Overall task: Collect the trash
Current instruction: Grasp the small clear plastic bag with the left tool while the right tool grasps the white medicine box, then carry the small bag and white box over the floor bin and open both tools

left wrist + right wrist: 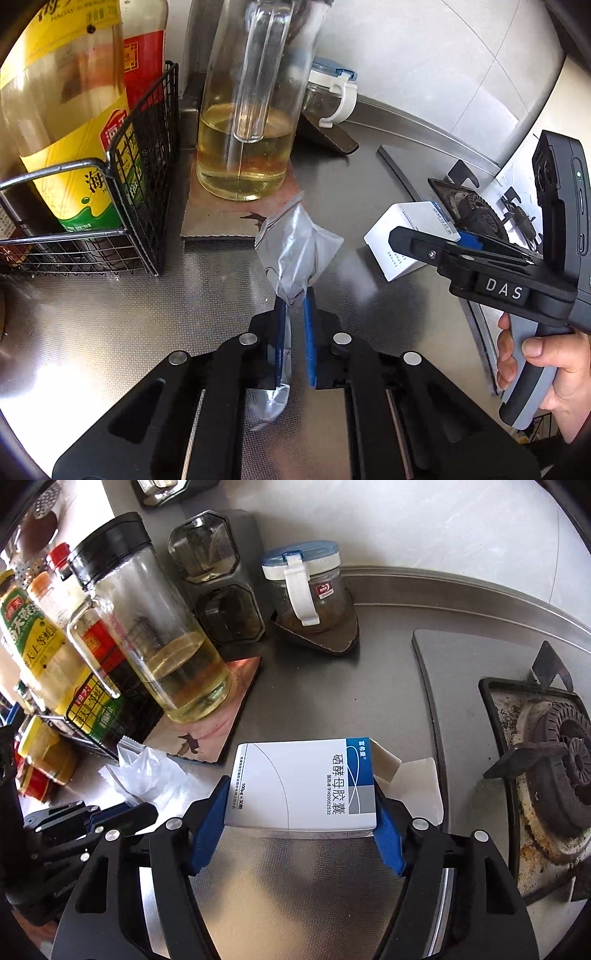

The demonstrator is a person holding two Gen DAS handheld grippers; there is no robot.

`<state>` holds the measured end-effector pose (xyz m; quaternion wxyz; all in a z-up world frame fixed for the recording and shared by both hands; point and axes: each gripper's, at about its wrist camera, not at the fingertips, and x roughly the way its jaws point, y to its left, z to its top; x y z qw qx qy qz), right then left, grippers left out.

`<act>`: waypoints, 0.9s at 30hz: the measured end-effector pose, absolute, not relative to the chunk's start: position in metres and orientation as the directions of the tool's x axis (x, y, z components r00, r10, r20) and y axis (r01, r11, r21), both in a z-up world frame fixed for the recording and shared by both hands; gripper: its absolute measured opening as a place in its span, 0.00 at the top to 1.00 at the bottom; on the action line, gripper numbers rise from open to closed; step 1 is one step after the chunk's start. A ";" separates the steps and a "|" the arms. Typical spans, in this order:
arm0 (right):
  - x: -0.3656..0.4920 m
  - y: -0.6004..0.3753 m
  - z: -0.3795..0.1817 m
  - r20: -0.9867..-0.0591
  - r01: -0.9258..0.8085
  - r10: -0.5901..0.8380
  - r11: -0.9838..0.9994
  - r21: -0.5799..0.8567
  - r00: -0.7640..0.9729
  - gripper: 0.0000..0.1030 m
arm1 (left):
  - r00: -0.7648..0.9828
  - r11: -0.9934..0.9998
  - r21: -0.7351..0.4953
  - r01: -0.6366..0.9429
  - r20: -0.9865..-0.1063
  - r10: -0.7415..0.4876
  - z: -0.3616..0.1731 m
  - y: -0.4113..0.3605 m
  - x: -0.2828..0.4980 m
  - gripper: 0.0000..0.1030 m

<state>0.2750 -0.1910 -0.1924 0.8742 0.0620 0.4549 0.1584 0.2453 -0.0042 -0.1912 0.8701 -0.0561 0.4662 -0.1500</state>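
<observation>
Steel table [110, 332] beside a gas burner [565, 760]. Left gripper [294, 302] fingers pinch a clear plastic bag [295, 247]. Right gripper [295, 812] fingers clamp a white medicine box [295, 786].

- A plastic bag [295, 243] is pinched between the left tongs [294, 306] on the bench [110, 332].
- An oil jug [247, 110] is stood on a mat [221, 218] just behind the bag, with a wire rack [140, 177] of sauce bottles [70, 122] to its left.
- A medicine box [299, 786] is set between the right tongs [300, 808], right of the bag.
- A gas burner [565, 753] is placed right of the box, and a lidded jar [306, 583] behind it.
</observation>
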 end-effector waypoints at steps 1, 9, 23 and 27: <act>0.271 -0.192 -0.189 -0.770 -0.225 0.333 0.942 0.248 0.544 0.31 | 0.525 0.948 -0.238 0.211 -0.790 -0.316 -0.188 -0.003 0.241 0.94; 0.219 -0.208 -0.163 -0.742 -0.231 0.353 0.935 0.268 0.570 0.31 | 0.552 0.945 -0.237 0.224 -0.769 -0.323 -0.163 -0.006 0.190 0.97; 0.067 -0.205 -0.140 -0.704 -0.234 0.376 0.926 0.295 0.602 0.31 | 0.528 0.944 -0.236 0.233 -0.784 -0.326 -0.139 0.001 0.029 0.98; 0.014 -0.210 -0.142 -0.703 -0.239 0.415 0.909 0.340 0.578 0.31 | 0.498 0.934 -0.243 0.261 -0.795 -0.346 -0.142 -0.004 -0.024 0.98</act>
